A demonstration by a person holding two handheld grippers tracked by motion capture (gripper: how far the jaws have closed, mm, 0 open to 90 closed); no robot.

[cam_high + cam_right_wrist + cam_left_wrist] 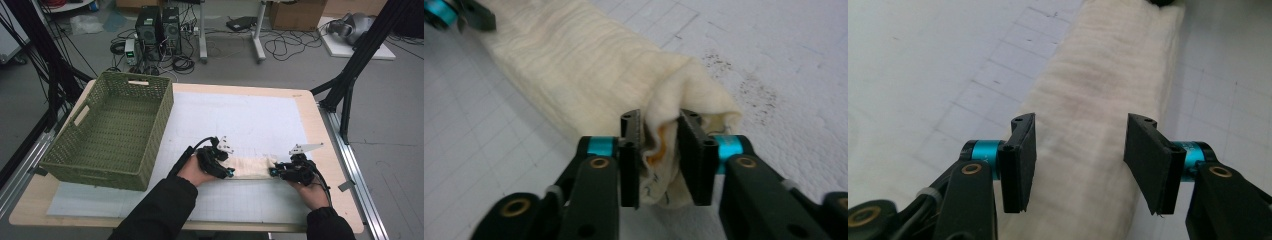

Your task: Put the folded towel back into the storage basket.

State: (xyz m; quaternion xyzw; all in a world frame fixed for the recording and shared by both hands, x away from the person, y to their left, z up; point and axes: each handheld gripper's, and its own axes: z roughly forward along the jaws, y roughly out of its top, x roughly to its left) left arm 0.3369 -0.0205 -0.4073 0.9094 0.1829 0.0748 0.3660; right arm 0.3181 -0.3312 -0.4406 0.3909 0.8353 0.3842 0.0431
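A cream cloth [252, 166], folded into a long narrow strip, lies on the white mat [240, 115] near the table's front edge. My left gripper [229, 172] is at the strip's left end. In the left gripper view its jaws [1080, 150] stand apart on either side of the cloth [1098, 90], with the pads not pressing on it. My right gripper [272, 171] is at the strip's right end. In the right gripper view it [659, 150] is shut on the bunched end of the cloth [589, 65], with folds squeezed between the pads.
A green woven basket [100, 170] stands on the left part of the wooden table [310, 115]. Gridded white mat stretches behind and in front of the cloth. Beyond the table are computers, cables and black frame legs on the floor.
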